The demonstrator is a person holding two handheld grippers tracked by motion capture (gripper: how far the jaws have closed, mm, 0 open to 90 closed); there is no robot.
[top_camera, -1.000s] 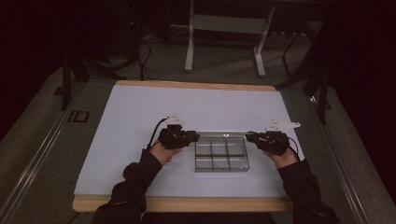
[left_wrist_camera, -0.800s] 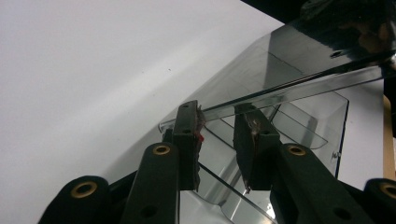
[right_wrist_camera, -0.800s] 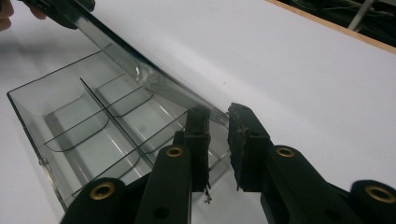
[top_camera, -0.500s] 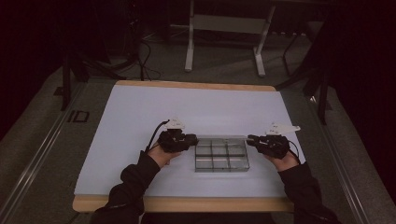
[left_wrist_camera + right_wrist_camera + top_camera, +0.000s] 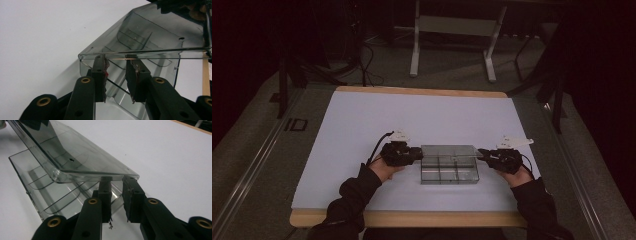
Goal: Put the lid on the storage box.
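at the table's (image 5: 362, 125) near middle the clear box (image 5: 449, 172) now has its lid (image 5: 449, 150) raised off the tray; a second ago it lay flat. both grippers, left (image 5: 416, 154) and right (image 5: 483, 153), prop the lid's ends from beneath, jaws slightly apart and clamping nothing. so the opening is likely half done.

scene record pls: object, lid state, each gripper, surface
object: clear compartment box, dividers inside, nothing visible in the compartments
lid: clear lid raised off the box front, tilted
left gripper: at the lid's left end, jaws under its rim, a gap between them
right gripper: at the lid's right end, jaws under its edge
surface: white sheet on wood-edged table
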